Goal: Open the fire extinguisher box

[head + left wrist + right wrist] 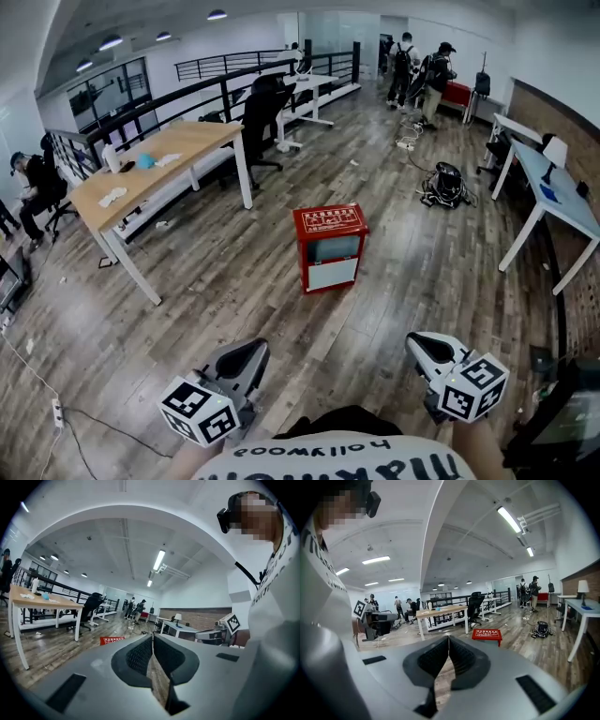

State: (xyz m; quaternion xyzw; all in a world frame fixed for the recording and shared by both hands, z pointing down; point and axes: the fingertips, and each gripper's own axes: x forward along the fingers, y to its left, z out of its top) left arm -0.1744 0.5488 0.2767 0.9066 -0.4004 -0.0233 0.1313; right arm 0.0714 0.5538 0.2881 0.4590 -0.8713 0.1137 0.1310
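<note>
Because the fire extinguisher box (330,247) stands on the wooden floor (234,300) well ahead of the person, shut as far as can be seen, with its red top up and pale front panel facing them, neither gripper has anything within reach, which likely explains why both are carried idle. The left gripper (251,349), on the near-left side of the box and well apart from it, has its jaws pressed together on nothing and points about level. The right gripper (422,345), on the box's near-right side, is likewise closed and empty, tipped slightly downward. Both sit close to the person's torso (337,459), aimed roughly toward the box. A wooden desk (155,159) stands beyond the box to its left, and a black bag (445,185) lies beyond it to its right.
</note>
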